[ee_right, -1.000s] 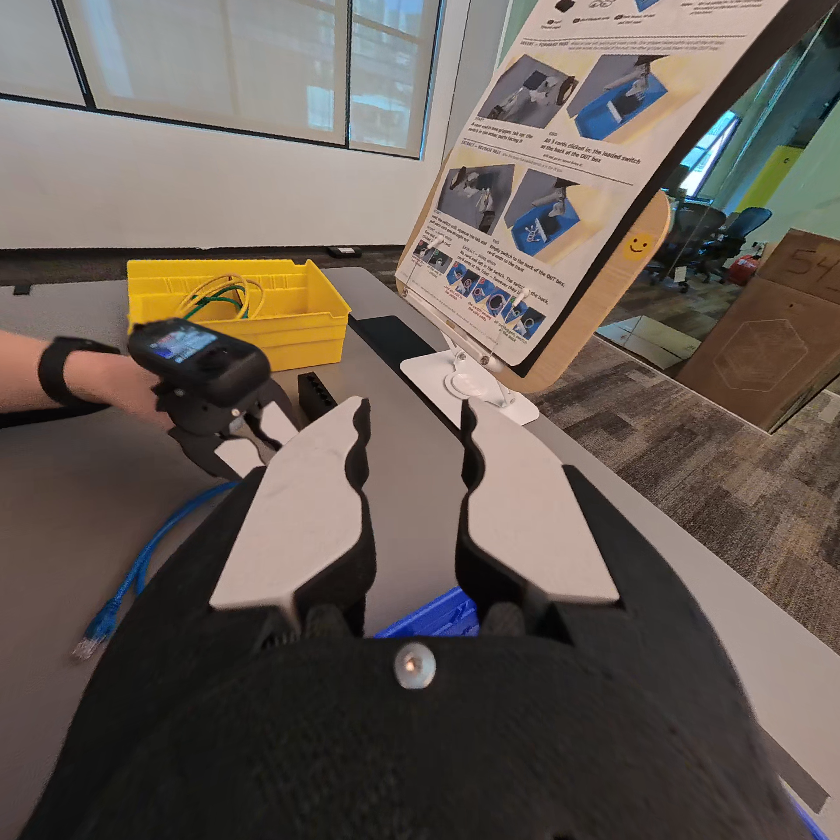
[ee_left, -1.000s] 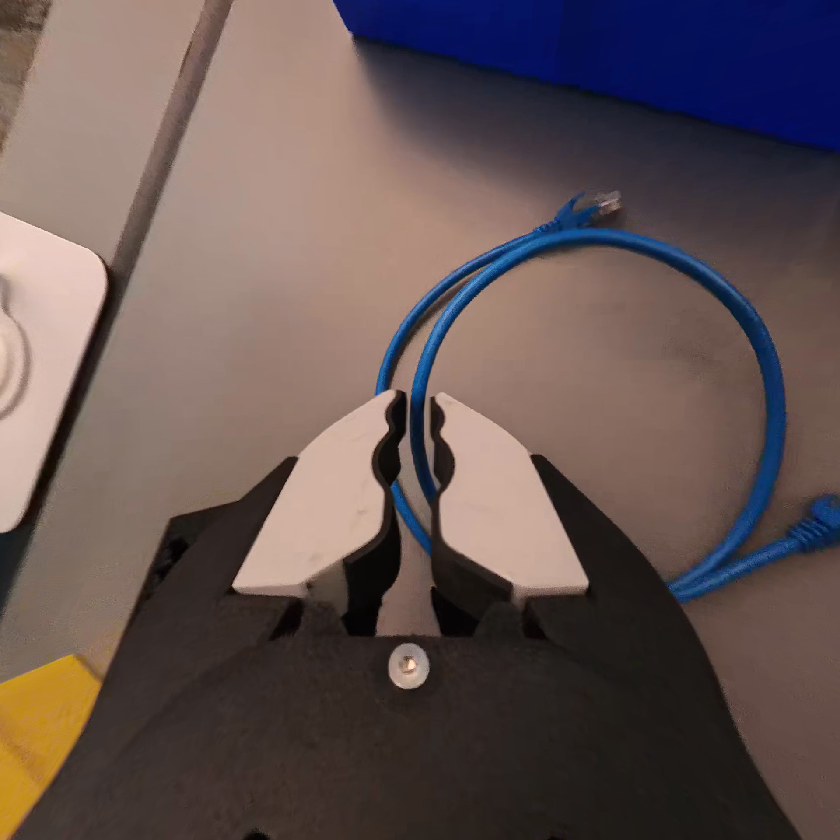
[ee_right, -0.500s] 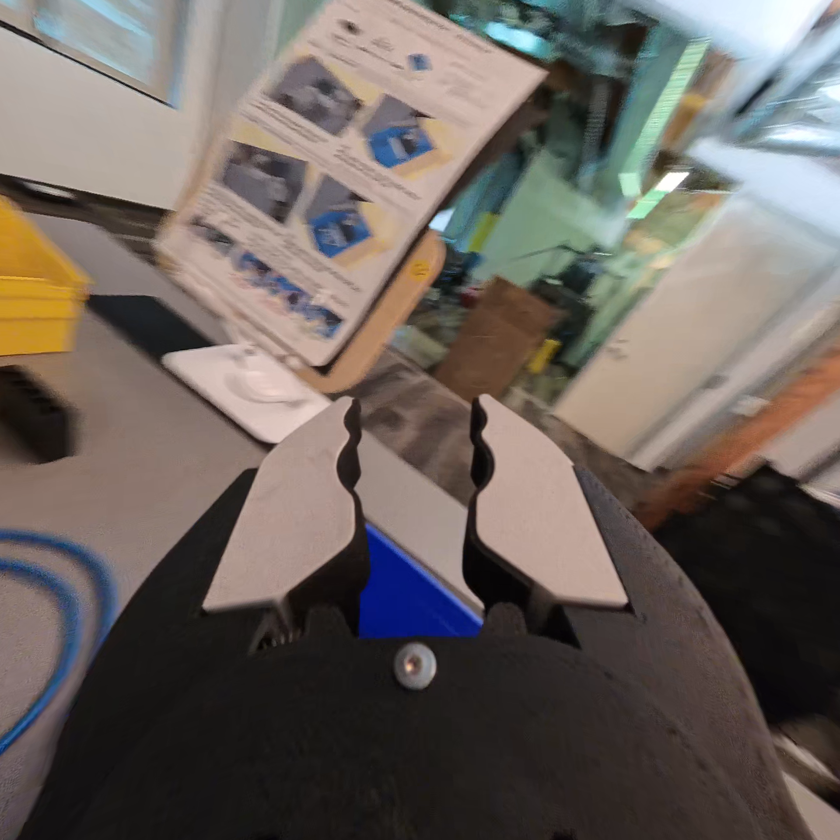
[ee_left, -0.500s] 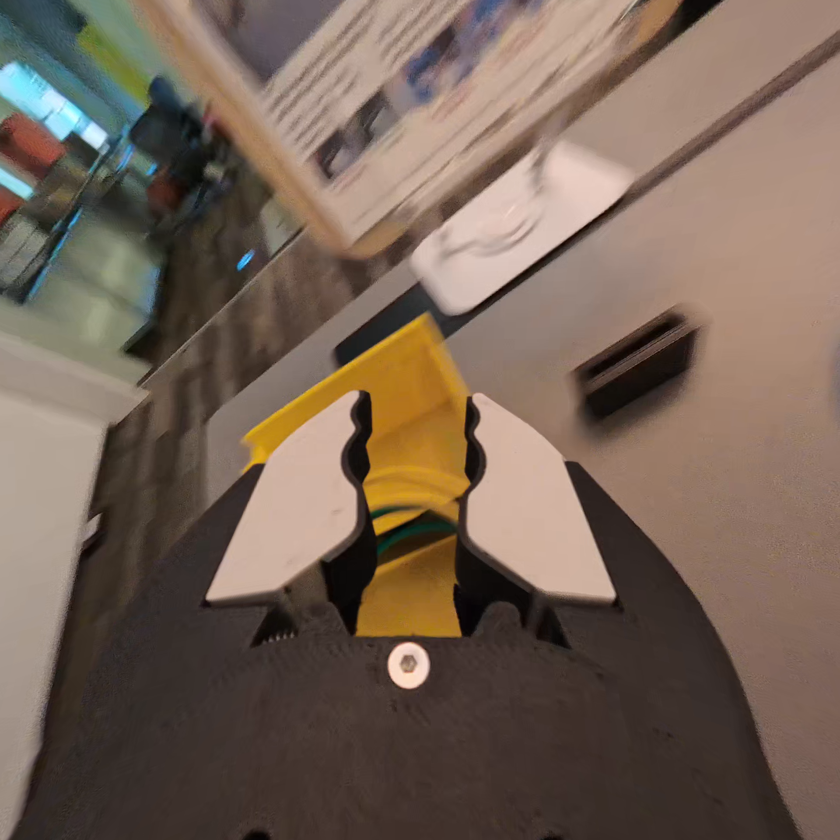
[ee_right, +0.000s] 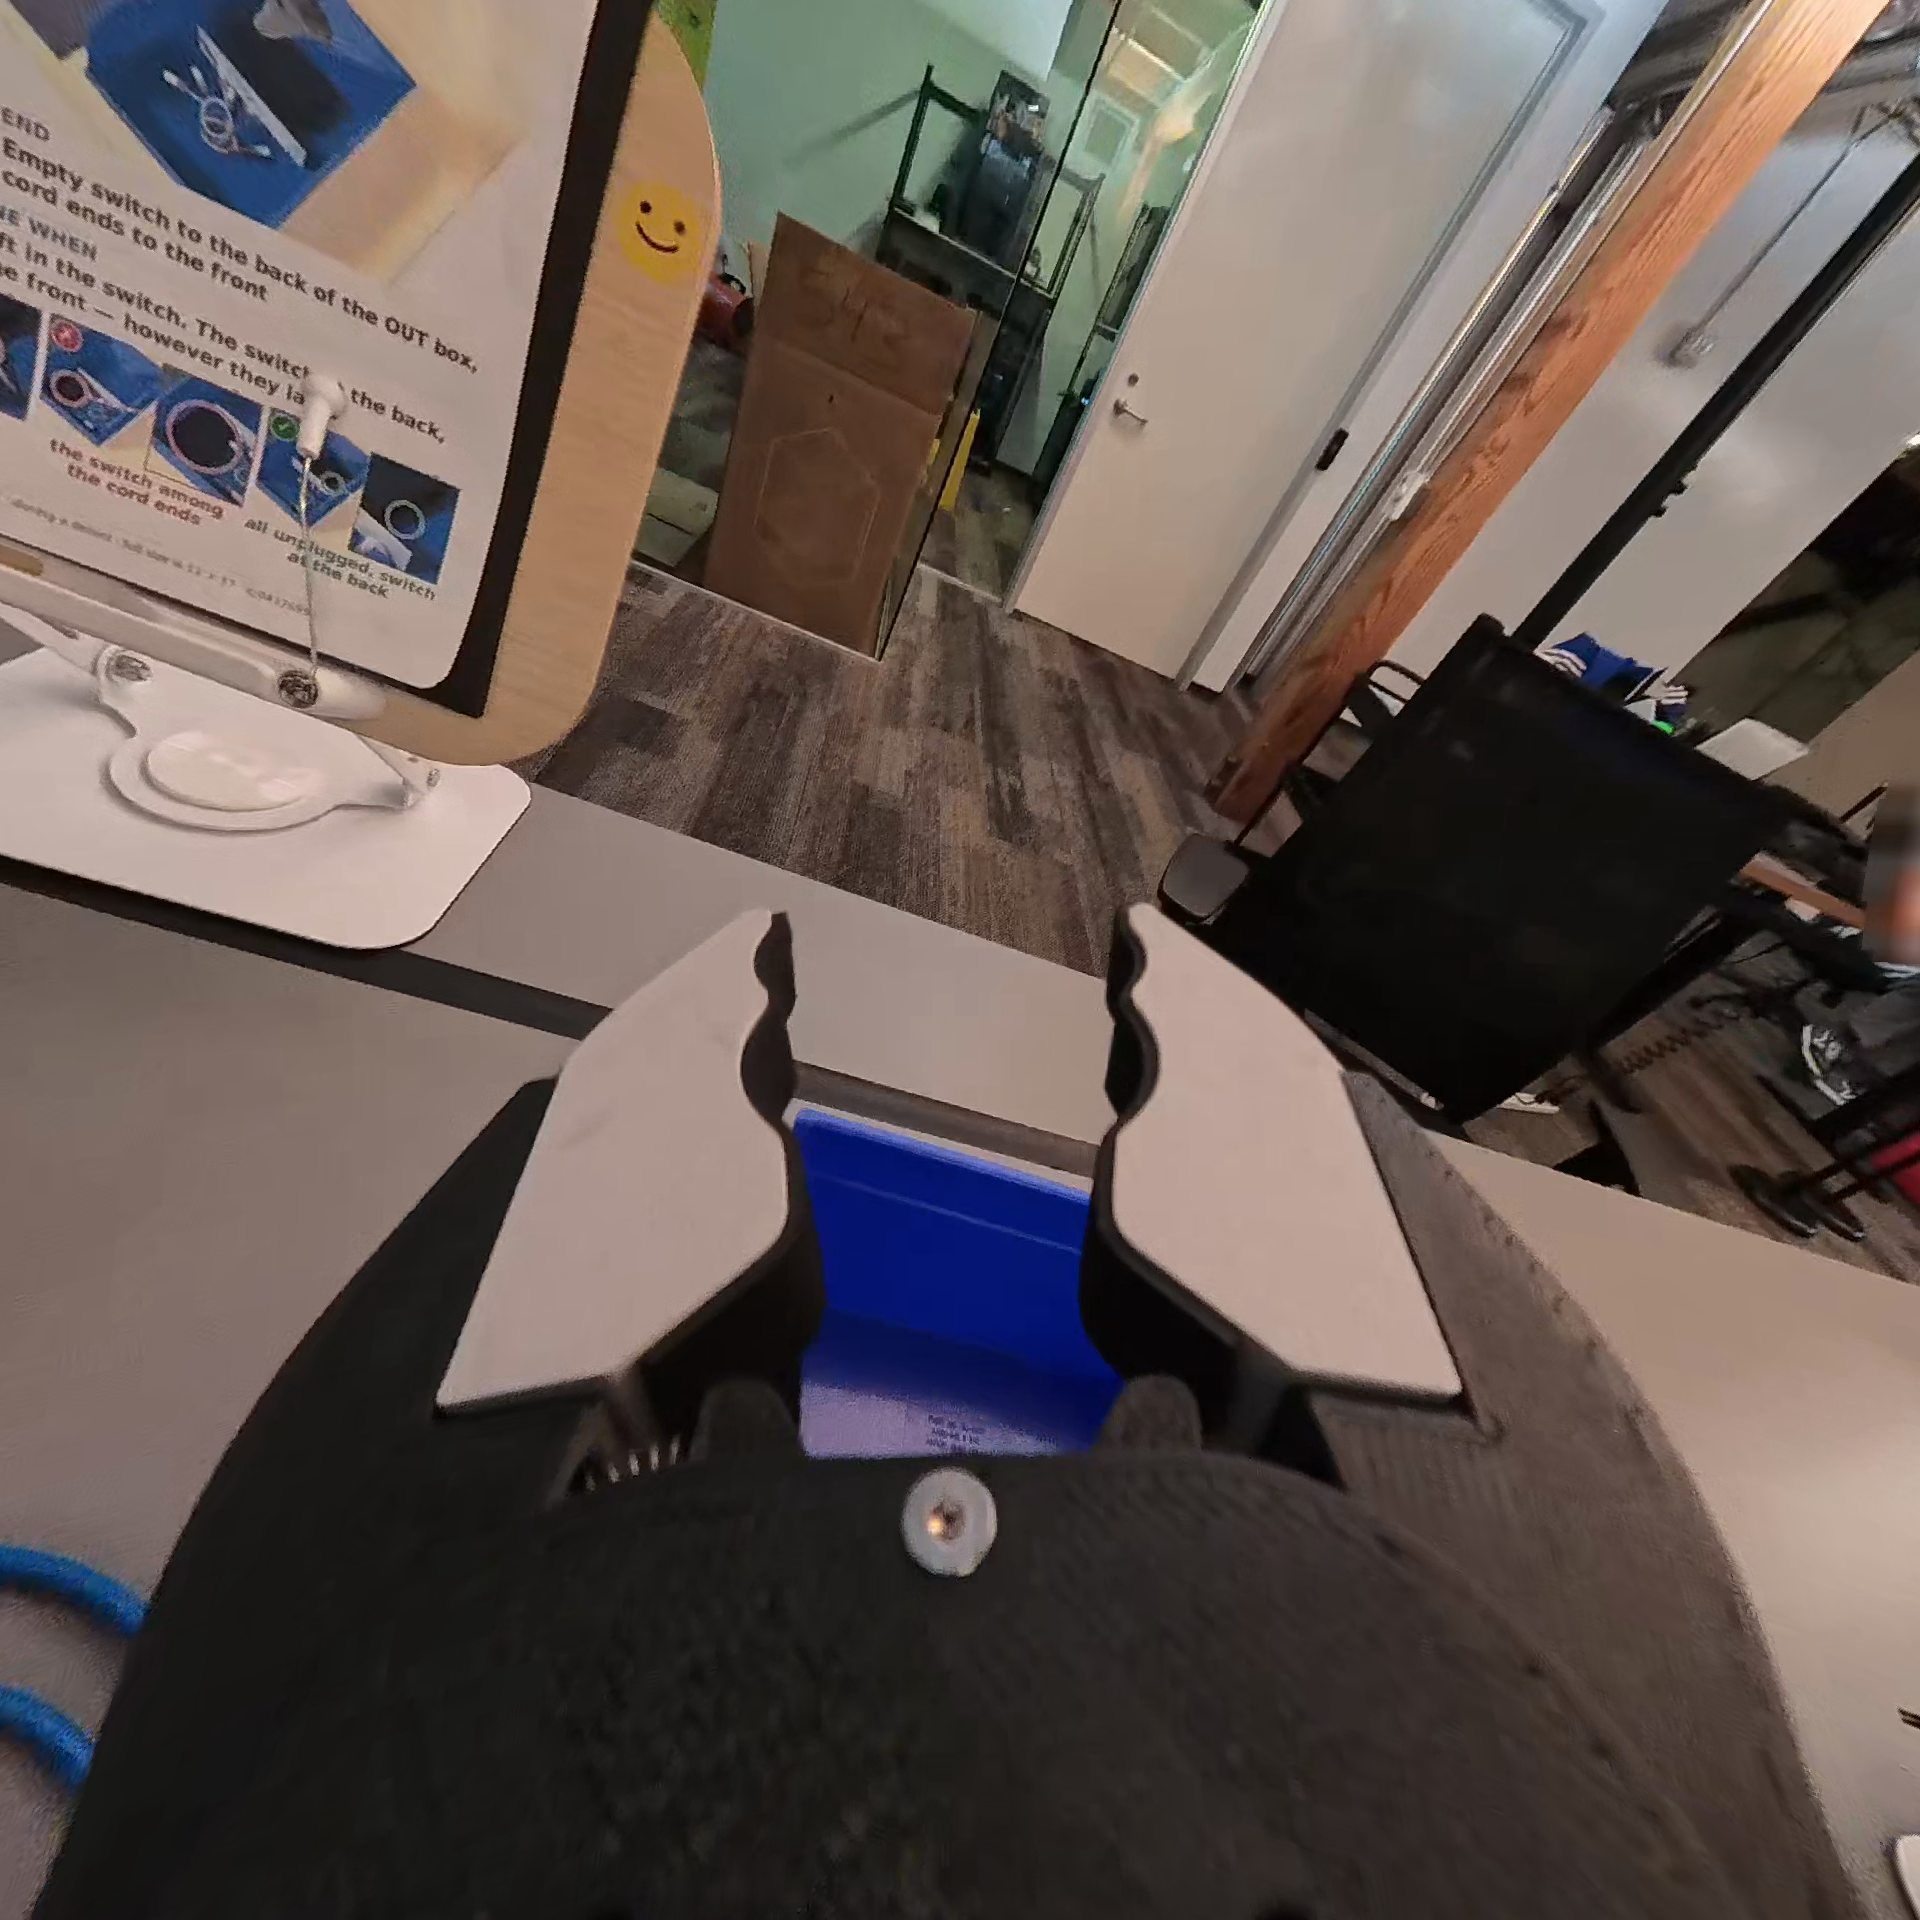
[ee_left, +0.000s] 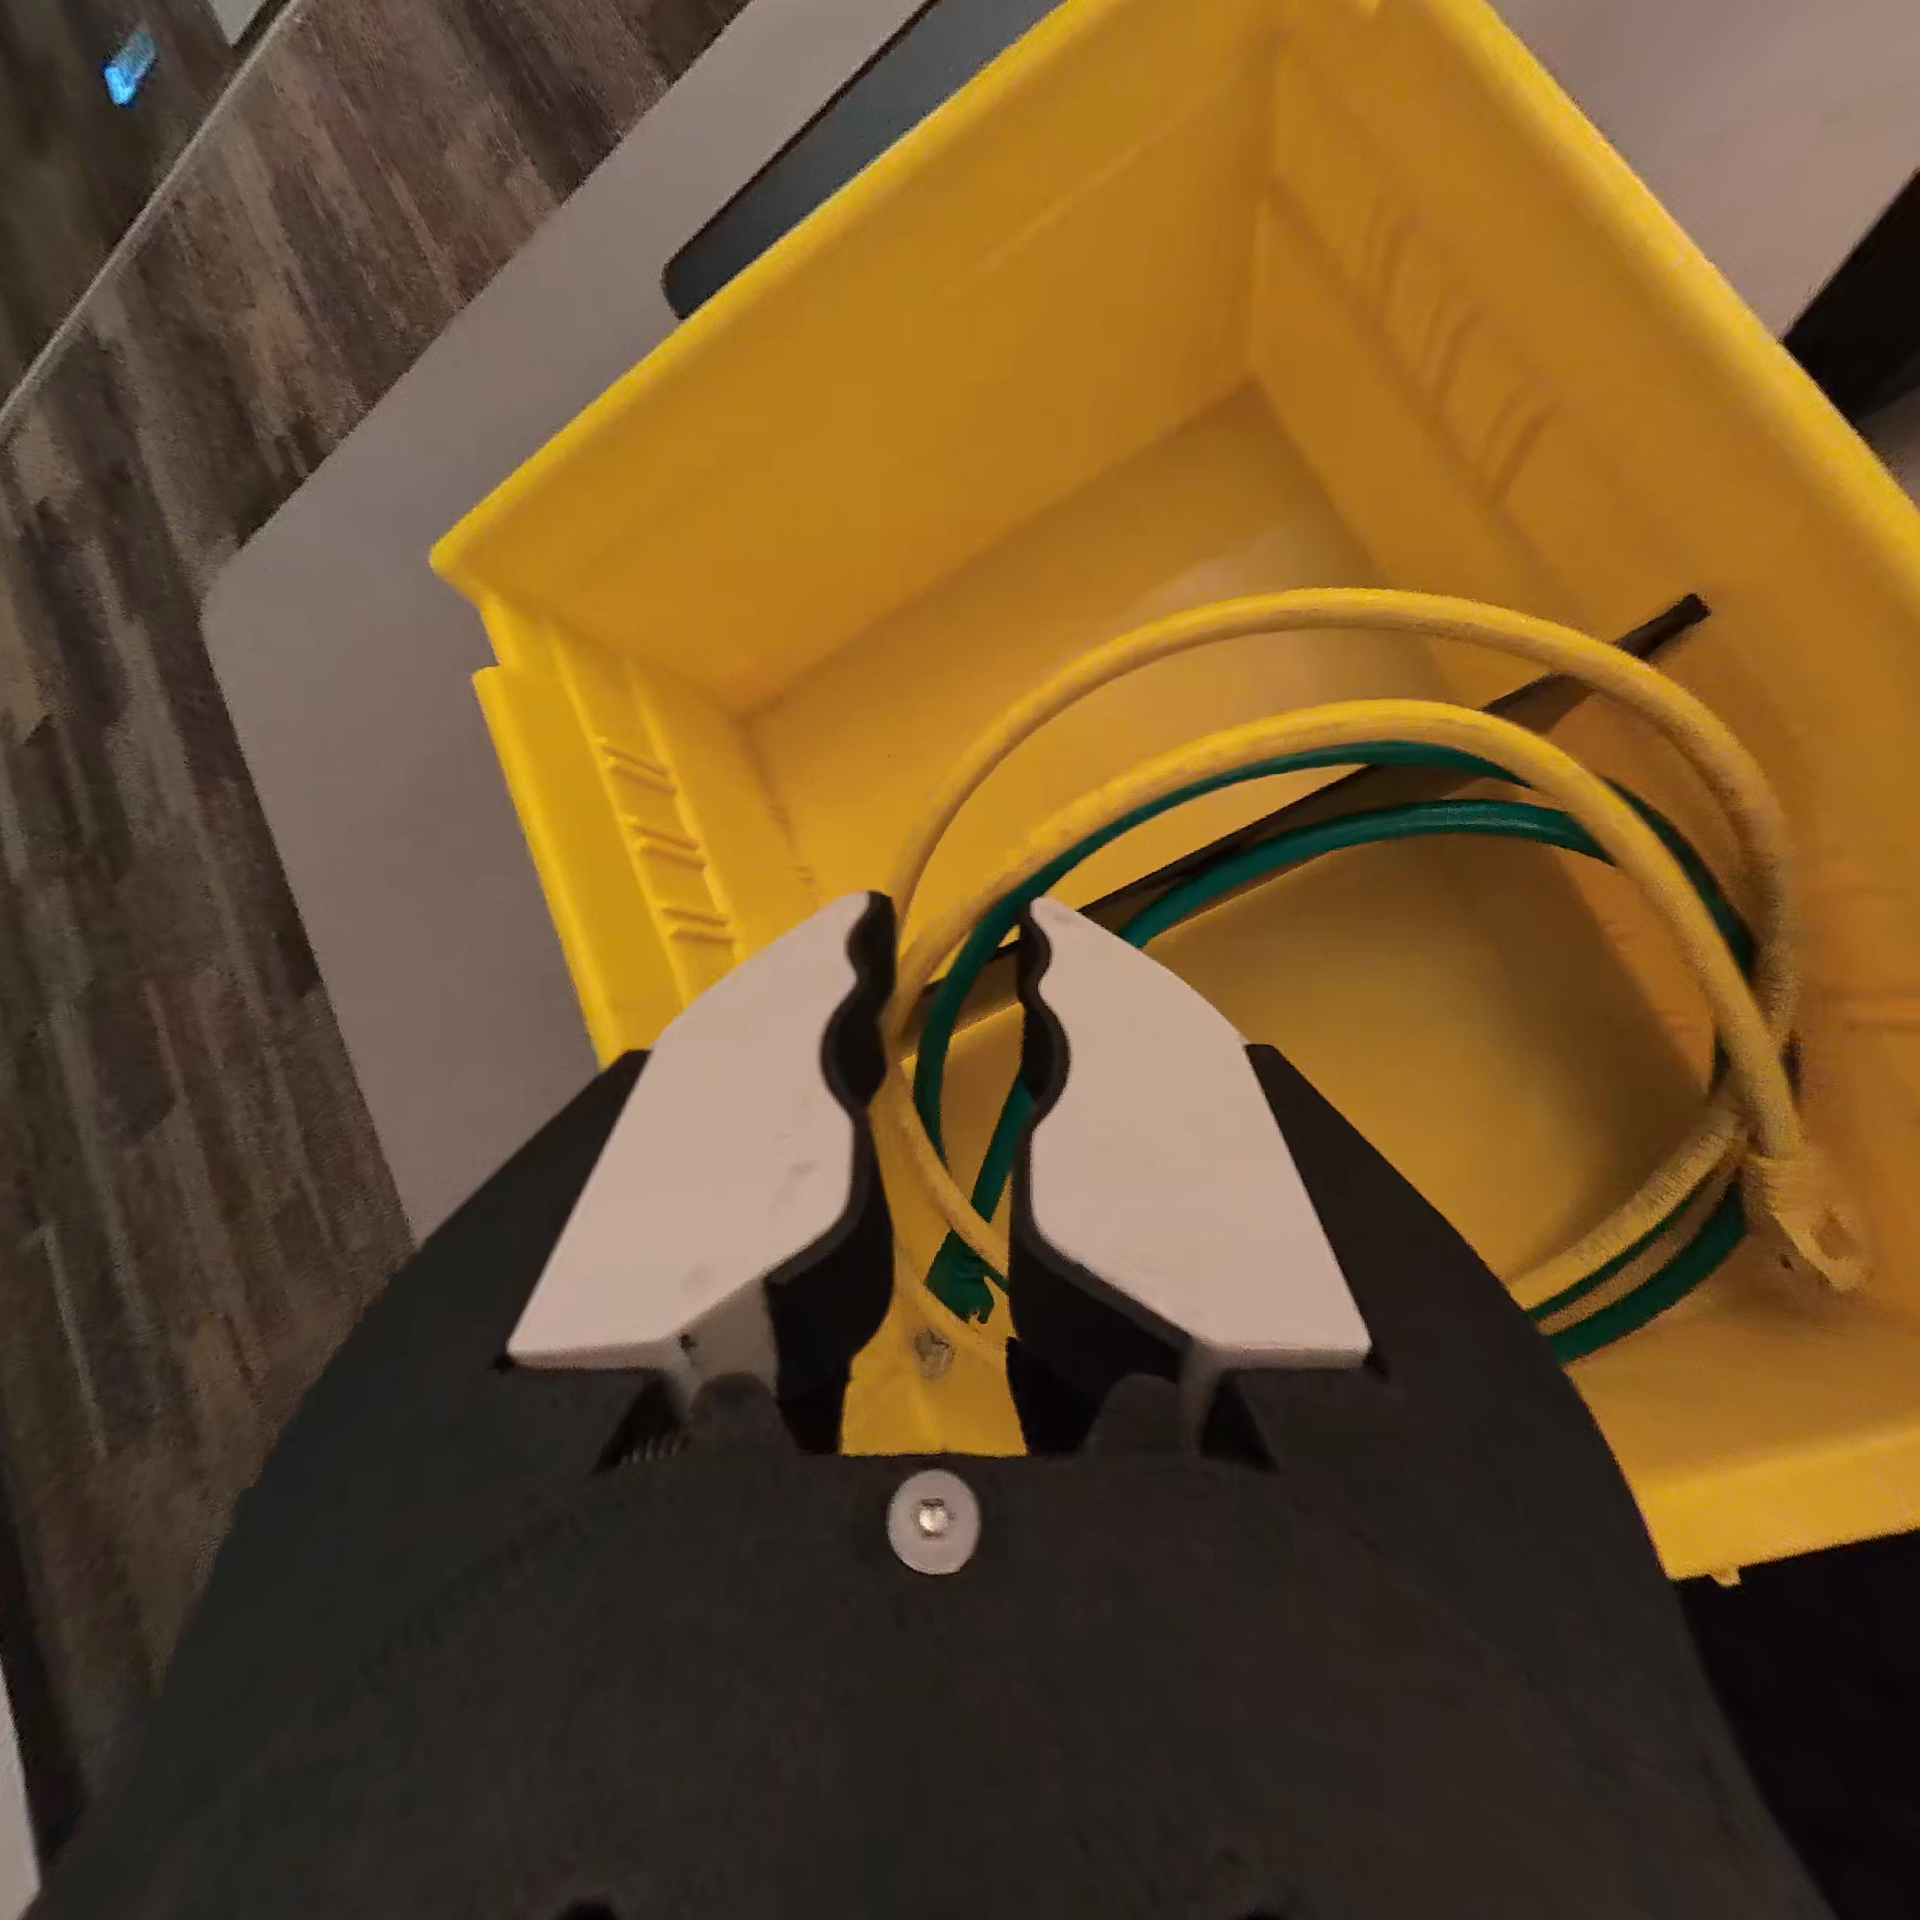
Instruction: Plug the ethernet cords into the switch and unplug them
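A yellow cord [ee_left: 1351,727] and a green cord [ee_left: 1382,821] lie coiled together in loose round loops inside a yellow bin [ee_left: 1039,343]. Both are thin, smooth, rubbery cables. The coils lean against the bin's right wall, and a thin black strip [ee_left: 1558,681] runs slantwise under them. The green cord's ridged plug end [ee_left: 961,1283] sits low between the tong fingers and points down toward the camera; the yellow cord's plug end [ee_left: 1813,1242] lies at the right of the coil and points lower right. The bin is moulded glossy plastic, rectangular, with ribbed walls and a flat floor, its long axis running from lower right to upper left of the left wrist view.

The left tongs [ee_left: 956,925] reach over the bin's near edge, their flat grey fingers [ee_left: 727,1143] with wavy black inner edges a narrow gap apart. Strands of both cords pass through that gap, but the fingers have not closed on them.

The right tongs [ee_right: 951,925] hang spread wide, holding nothing, above a blue bin [ee_right: 945,1226] of smooth plastic. A bit of blue cord [ee_right: 52,1590] curves on the matte grey table [ee_right: 208,1091] at lower left. Beyond stand a printed sheet on a white stand [ee_right: 281,862] and a black mesh chair [ee_right: 1486,914].
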The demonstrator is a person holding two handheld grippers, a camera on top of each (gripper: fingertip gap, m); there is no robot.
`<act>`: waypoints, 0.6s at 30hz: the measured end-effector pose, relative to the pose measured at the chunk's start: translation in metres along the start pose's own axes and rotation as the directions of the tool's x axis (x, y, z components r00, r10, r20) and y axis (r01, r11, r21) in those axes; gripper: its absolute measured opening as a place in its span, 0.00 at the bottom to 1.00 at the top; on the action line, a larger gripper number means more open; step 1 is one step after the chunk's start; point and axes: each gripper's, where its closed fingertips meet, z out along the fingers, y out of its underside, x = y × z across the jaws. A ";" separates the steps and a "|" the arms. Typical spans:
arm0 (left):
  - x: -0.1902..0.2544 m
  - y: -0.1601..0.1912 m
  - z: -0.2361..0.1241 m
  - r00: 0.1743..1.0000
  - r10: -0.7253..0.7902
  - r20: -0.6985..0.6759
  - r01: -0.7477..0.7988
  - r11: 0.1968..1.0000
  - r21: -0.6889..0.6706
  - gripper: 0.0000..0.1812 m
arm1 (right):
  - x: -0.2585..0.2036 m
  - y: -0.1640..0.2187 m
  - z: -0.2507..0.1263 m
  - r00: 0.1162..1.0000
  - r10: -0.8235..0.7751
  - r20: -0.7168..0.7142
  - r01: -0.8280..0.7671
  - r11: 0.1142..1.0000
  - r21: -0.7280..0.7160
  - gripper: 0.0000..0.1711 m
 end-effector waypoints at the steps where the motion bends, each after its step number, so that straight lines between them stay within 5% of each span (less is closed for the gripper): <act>1: 0.002 0.000 0.000 1.000 0.011 -0.007 -0.011 1.000 0.003 0.09 | 0.003 0.001 0.000 1.000 0.006 -0.001 -0.006 1.000 -0.003 0.35; 10: -0.010 -0.012 -0.042 0.987 0.083 0.136 -0.093 0.993 0.070 0.06 | 0.016 0.008 0.001 0.999 0.036 0.012 -0.036 0.999 -0.030 0.34; 18: -0.026 -0.071 -0.180 0.842 0.158 0.516 -0.301 0.931 0.205 0.04 | 0.020 0.006 -0.001 0.999 0.043 0.029 -0.043 0.999 -0.022 0.34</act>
